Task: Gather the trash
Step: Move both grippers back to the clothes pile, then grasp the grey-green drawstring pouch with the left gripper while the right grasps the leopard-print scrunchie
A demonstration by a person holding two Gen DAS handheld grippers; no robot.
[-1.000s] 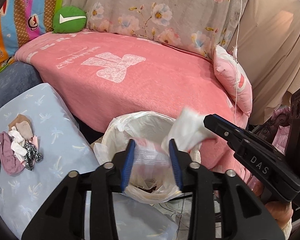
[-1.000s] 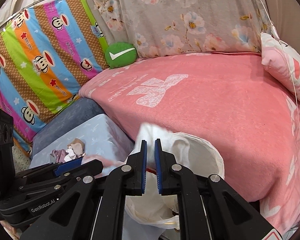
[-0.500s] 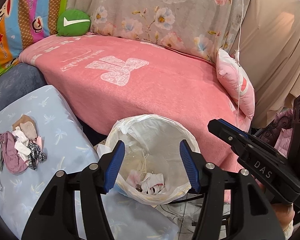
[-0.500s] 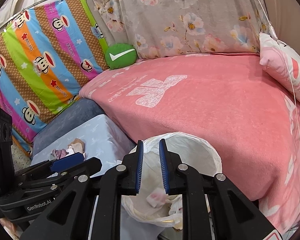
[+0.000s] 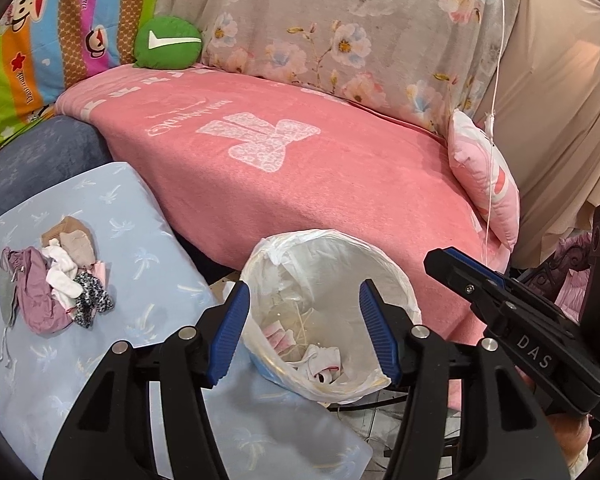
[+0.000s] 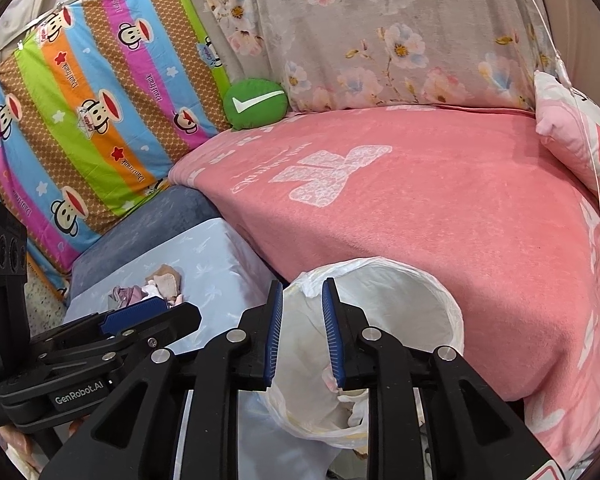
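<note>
Both grippers hang over a white-lined trash bin [image 5: 332,304] that stands on the floor against the edge of a pink blanket [image 5: 300,184]. Left gripper [image 5: 304,330]: its blue-padded jaws are spread wide with nothing between them, framing the bin's mouth. Right gripper [image 6: 300,330]: its jaws are opening, a narrow gap between the pads, and nothing is held there. Empty tongs poised above the bin suggest this is the drop-off point, so each piece falls straight into the liner.

Inside the bin lie crumpled white and pink scraps [image 5: 320,356]. The next likely pickup, a small heap of rags or wrappers [image 5: 56,276] in purple, white, tan and speckled black, sits on a pale blue cushion [image 5: 140,240] well to the left of the bin; from here it is hard to say whether it is cloth or paper.

Readable writing: "DAS" on the side of the right gripper as the left camera sees it, and "GenRobot.AI" on the left gripper in the right camera. A striped cartoon-monkey sheet [image 6: 100,120] repeats the words "Paul Frank". A round green cushion [image 5: 168,42] carries a white swoosh mark. Cursive lettering on the blanket is too faint to read.
</note>
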